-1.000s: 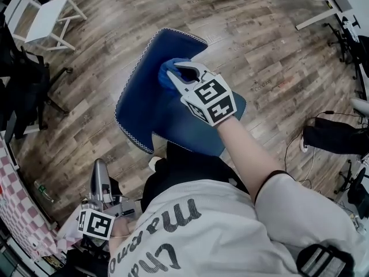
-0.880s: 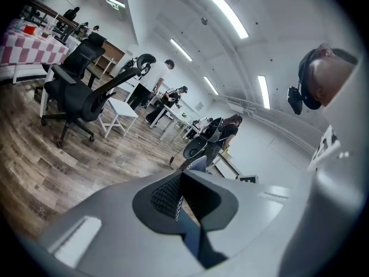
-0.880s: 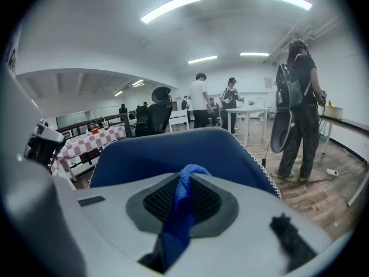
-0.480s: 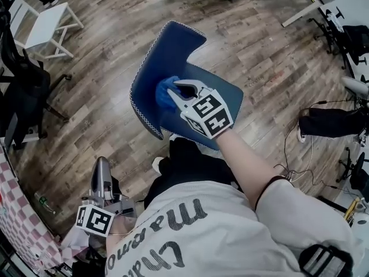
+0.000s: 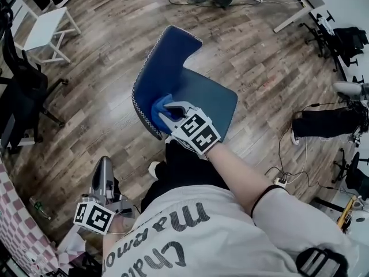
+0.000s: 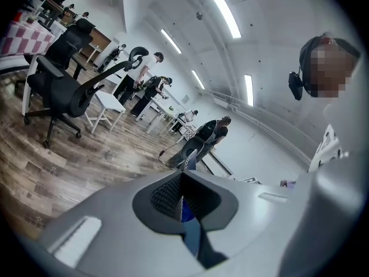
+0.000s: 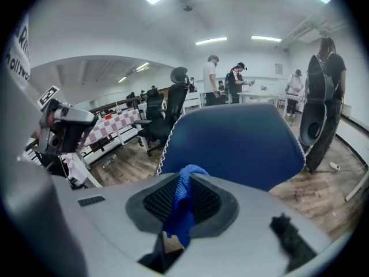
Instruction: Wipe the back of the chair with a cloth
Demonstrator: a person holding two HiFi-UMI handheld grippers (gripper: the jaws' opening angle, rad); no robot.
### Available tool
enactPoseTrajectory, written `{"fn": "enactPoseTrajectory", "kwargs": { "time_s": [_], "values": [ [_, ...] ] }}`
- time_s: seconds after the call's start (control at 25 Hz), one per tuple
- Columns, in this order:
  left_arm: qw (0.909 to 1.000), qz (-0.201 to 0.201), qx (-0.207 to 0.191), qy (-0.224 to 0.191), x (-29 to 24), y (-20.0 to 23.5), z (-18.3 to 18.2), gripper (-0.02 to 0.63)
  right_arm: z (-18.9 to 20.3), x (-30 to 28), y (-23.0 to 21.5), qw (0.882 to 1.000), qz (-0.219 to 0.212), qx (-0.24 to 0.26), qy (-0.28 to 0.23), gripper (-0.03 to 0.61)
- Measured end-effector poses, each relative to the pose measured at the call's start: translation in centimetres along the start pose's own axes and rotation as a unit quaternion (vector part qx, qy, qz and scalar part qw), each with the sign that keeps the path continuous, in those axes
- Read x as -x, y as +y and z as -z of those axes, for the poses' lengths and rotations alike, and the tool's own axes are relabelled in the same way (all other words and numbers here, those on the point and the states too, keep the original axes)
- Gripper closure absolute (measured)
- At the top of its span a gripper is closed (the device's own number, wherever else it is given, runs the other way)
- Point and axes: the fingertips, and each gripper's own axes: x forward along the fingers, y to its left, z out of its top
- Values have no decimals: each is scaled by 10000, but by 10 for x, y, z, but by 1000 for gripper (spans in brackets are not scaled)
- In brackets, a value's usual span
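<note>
The right gripper [image 5: 168,115] is closed tight on the blue cloth [image 5: 159,105], and a fold of it stands up between the jaws. Compared with a second ago, the cloth has travelled from the upper middle of the chair back [image 5: 167,62] down to its lower edge, near the white-stitched left edge and just above the seat [image 5: 210,100]. I judge that one downward stroke is nearly finished, and the far top corner probably needs another pass. The left gripper [image 5: 105,165] hangs low beside the person, well apart from the chair, with its jaws together on nothing.
</note>
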Motion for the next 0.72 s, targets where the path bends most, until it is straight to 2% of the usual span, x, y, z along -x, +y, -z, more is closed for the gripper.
{"fn": "enactPoseTrajectory", "kwargs": {
  "time_s": [0.2,0.32,0.72],
  "values": [
    [9998,-149,121,45,-13,-3,8,611,-1,-18,-2,9989,-449,36,88,525],
    [9992,-326,229,-61,-24,-6,7,610,-6,-28,-11,9971,-737,157,144,525],
    [9950,-869,316,-373,-63,-17,0,611,-11,-49,-79,9901,-1266,487,351,523]
  ]
}}
